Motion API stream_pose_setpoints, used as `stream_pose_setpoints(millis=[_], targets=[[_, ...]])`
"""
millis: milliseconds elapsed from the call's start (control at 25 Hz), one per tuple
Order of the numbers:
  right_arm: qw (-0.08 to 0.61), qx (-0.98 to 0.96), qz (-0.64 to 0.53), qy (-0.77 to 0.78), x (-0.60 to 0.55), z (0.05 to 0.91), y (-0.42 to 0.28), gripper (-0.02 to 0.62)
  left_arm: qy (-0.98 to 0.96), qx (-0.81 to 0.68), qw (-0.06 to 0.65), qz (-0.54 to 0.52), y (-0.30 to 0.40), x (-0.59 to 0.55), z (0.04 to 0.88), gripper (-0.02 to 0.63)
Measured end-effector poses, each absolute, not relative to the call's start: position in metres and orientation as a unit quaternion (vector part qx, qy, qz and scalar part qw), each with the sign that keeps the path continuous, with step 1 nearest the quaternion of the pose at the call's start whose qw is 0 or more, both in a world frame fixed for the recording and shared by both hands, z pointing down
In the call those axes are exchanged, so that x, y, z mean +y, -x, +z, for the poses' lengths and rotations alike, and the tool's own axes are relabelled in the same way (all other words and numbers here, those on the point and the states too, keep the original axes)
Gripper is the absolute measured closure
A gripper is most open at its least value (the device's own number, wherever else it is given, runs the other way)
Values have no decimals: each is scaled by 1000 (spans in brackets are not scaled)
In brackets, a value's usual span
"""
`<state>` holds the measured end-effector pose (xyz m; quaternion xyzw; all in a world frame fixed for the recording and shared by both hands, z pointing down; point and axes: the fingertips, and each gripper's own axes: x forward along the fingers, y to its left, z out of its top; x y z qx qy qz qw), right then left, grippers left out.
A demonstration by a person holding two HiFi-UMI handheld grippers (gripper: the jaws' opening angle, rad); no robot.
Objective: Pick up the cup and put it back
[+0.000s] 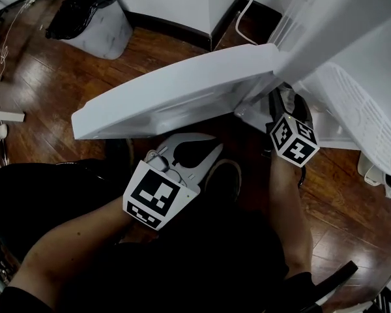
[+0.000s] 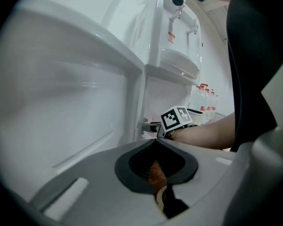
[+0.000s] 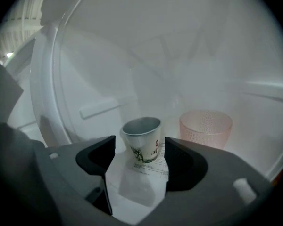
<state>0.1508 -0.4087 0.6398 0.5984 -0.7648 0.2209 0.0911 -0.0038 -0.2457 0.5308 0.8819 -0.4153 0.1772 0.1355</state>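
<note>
My left gripper (image 2: 156, 147) hangs low beside the open cabinet door (image 1: 176, 96). Its jaws are drawn in until the tips look to meet, and there is nothing in them.

My right gripper (image 3: 140, 152) is reached into the cabinet with its jaws spread wide and has hold of nothing. The cup (image 3: 142, 134) stands upright on a printed sheet of paper (image 3: 148, 171), just at the jaw tips and in line with the gap. Neither pad touches it, with clear space on both sides.

A pink glass (image 3: 206, 128) stands a little further in and to the right, apart from the cup, with the pale back wall (image 3: 179, 55) behind.

By my reading nothing is done yet. Closing on the cup, lifting it and setting it back down all remain.
</note>
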Motion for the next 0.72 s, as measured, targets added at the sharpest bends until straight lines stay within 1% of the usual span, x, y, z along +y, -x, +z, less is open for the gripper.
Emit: stream_pose_setpoints(millis=[160, 360, 720], targets=[[106, -757, 196, -615, -414, 646, -154, 259, -883, -410, 135, 185, 4, -247, 533, 468], [103, -756, 203, -614, -422, 652, -148, 262, -882, -401, 147, 197, 3, -244, 545, 469], [119, -750, 191, -622, -438, 658, -152, 261, -878, -404, 151, 207, 7, -245, 552, 469]])
